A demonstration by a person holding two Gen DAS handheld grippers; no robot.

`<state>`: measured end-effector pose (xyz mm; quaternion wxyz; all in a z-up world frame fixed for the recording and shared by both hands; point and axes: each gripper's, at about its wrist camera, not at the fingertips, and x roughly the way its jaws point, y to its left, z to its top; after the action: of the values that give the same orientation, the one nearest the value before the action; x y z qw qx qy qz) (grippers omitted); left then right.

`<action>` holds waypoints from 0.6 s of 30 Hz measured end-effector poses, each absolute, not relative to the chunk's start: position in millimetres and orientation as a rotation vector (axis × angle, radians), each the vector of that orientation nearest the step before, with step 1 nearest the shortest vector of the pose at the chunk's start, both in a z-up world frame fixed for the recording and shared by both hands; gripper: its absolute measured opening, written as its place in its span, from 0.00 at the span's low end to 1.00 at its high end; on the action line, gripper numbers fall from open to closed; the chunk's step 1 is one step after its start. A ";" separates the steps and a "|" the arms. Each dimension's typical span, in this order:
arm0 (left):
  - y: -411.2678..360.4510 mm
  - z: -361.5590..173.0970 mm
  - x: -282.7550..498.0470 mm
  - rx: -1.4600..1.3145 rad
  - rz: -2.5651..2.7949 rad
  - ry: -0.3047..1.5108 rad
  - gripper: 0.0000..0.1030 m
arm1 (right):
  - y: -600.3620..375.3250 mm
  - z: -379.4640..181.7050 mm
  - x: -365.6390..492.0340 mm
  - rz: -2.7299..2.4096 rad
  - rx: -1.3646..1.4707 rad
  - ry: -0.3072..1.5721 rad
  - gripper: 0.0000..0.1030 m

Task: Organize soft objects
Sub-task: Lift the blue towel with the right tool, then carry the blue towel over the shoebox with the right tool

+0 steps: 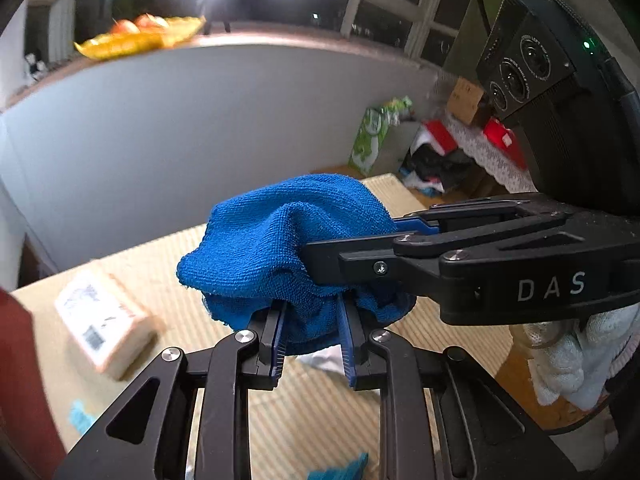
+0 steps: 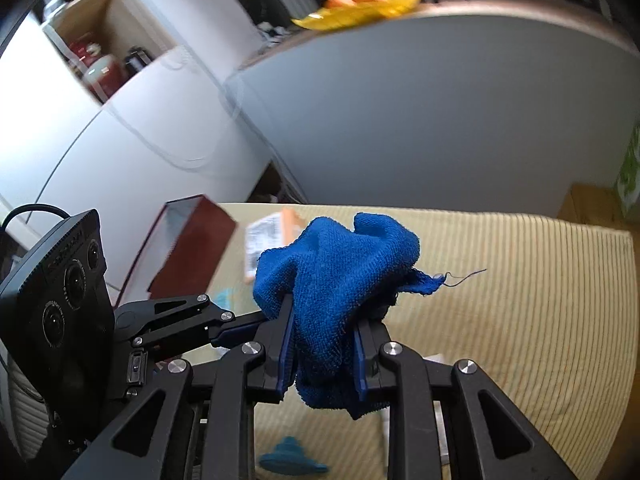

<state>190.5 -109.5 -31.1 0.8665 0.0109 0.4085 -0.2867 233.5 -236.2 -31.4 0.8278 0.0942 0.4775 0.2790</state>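
**Blue cloth held aloft between two grippers**

A bunched blue cloth hung above a striped mat, pinched from two sides at once. In the left wrist view, the left gripper rose from 6 o'clock with its blue-padded fingers pressed into the underside of the wad, clamped on the fabric. The right gripper came in from 3 o'clock and bit into the same bundle near its right edge. A labelled box lay blurred on the mat at 8 o'clock.

In the right wrist view, the right gripper likewise closed on the cloth, whose folds spilled over and below the pads, while the left gripper reached in from 9 o'clock. A red-brown box stood open at 10 o'clock. A loose thread trailed from a frayed corner at 3 o'clock.

The cloth looked light, limp terry, likely to sag and slide wherever unsupported, yet in no danger of breaking. A firm pinch on a hemmed edge or corner, rather than on the thick middle, would probably let it be spread or folded cleanly. The thread could snag a finger joint.
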 end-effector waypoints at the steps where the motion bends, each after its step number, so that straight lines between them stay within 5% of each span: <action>1: -105.2 -25.5 186.0 0.021 -0.594 0.840 0.19 | -228.3 -22.9 227.2 0.602 0.184 0.999 0.21; 18: 87.0 32.9 112.1 -0.089 -0.344 0.682 0.19 | -33.3 48.0 178.5 0.896 0.041 0.861 0.21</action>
<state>112.1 87.0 32.9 0.9270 -0.0434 0.3325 -0.1680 178.5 -33.3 48.0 0.8129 0.0191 0.4034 0.4197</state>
